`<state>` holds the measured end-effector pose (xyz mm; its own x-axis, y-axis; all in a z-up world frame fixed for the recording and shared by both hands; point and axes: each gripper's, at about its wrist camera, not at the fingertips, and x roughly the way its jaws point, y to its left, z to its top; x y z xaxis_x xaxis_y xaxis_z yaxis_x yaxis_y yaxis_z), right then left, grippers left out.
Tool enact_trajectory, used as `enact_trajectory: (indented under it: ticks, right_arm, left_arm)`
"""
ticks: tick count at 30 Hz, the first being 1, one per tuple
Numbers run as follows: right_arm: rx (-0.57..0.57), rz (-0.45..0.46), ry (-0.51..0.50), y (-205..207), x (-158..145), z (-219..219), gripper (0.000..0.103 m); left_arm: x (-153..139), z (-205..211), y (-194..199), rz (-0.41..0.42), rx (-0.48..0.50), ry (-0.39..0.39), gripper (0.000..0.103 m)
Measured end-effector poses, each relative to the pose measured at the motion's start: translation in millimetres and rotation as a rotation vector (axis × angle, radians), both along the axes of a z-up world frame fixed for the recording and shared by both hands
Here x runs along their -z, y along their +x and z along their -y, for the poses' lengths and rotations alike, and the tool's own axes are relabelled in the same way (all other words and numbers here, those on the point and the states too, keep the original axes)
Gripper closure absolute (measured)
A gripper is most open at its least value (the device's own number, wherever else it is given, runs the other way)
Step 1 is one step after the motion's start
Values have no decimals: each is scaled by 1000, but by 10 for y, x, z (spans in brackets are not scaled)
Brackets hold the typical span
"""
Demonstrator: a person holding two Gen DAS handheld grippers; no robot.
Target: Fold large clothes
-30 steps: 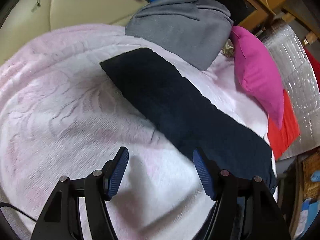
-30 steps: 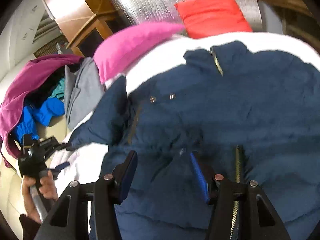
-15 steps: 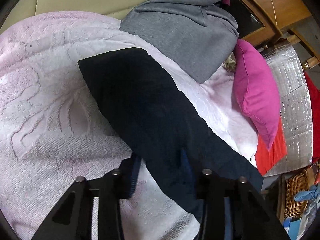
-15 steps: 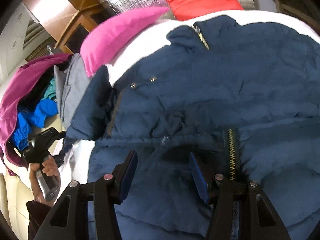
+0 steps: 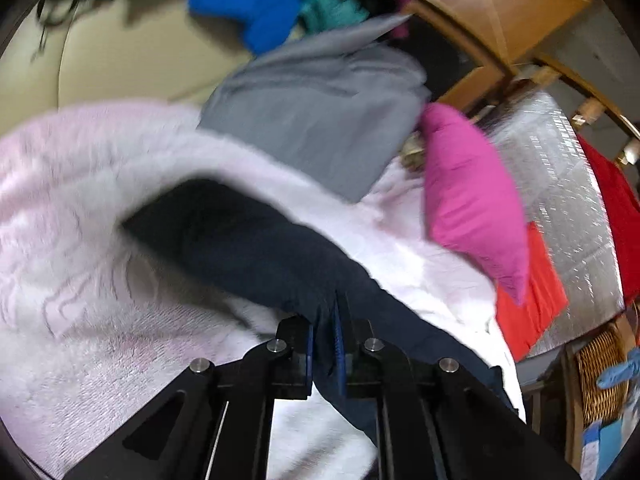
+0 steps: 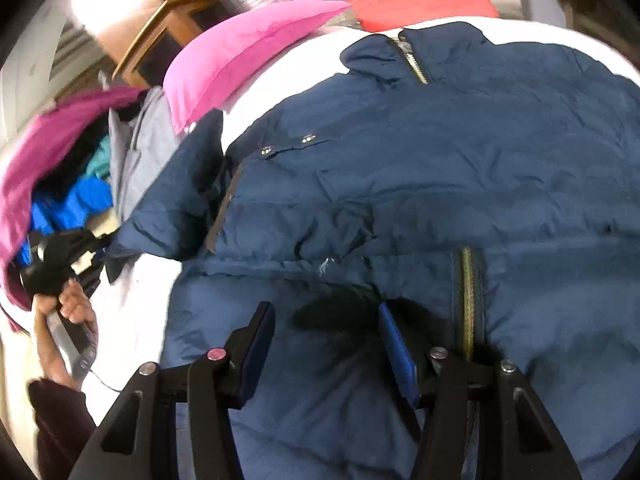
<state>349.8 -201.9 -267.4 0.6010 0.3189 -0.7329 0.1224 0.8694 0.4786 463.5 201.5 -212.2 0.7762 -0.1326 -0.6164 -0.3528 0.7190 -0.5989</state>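
Left gripper point(image 5: 323, 344) fingers clench the navy puffer jacket's point(image 6: 400, 184) sleeve point(image 5: 260, 256); the slippery fabric may slide out. Right gripper point(image 6: 326, 346) fingers hover released.

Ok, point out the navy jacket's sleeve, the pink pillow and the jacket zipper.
Navy jacket sleeve point(image 5: 248, 248): left wrist view, mid-sleeve.
Pink pillow point(image 5: 472, 204): left wrist view, centre.
Jacket zipper point(image 6: 466, 300): right wrist view, lower teeth.

Navy puffer jacket point(image 6: 420, 184) lies front-up, apparently zipped, sleeve point(image 5: 248, 248) stretched sideways.
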Motion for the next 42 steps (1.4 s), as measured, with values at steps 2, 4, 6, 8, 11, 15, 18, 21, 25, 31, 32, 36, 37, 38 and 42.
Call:
enact_trajectory:
  ticks: [2,4,6,8,11,15,18,21,25,31,32,36,37,38,42]
  right_arm:
    - [21,-15,41,-84,-48,82,45]
    - [19,0,-7,-193,-143,138,45]
    - [-10,24,-80,-280,-239,185,45]
    - [-22,79,-155,-394,-360,313,45]
    - [3,156,-214,-541,-512,638,45]
    - [113,181,-197,-599,-654,1253,45]
    - [244,177,-73,-666,-690,1790,44]
    - [330,127,59,-717,-597,2216,43]
    - [404,119,141,-782,-494,2522,43]
    - [321,150,147,-677,-523,2389,41]
    - [301,163,138,-674,-555,2329,41]
    - [221,197,102,-569,-644,2020,35]
    - [207,199,94,-571,-657,1970,35]
    - [196,200,81,-554,-672,1892,35]
    - [168,219,46,-520,-692,1669,35]
  left_arm:
    - [-221,110,-93,55,28,42,95]
    - [-481,311,-254,123,65,117,95]
    - [-686,548,-362,178,103,188,95]
    - [-909,936,-525,260,160,305,96]
    - [-1084,1558,-734,354,268,432,96]
    - [-1058,2445,-846,397,470,469,96]
    - [-809,3219,-911,365,678,532,96]
    - [-550,3666,-927,293,826,563,96]
    - [-223,3901,-860,122,1008,517,95]
    - [-354,3454,-910,134,1060,385,58]
    - [-428,3291,-934,151,1037,386,49]
    - [-538,2847,-890,196,1020,319,29]
    - [-535,2773,-863,193,1018,309,29]
    - [-527,2695,-813,186,991,315,29]
    - [-320,2460,-513,60,822,356,29]
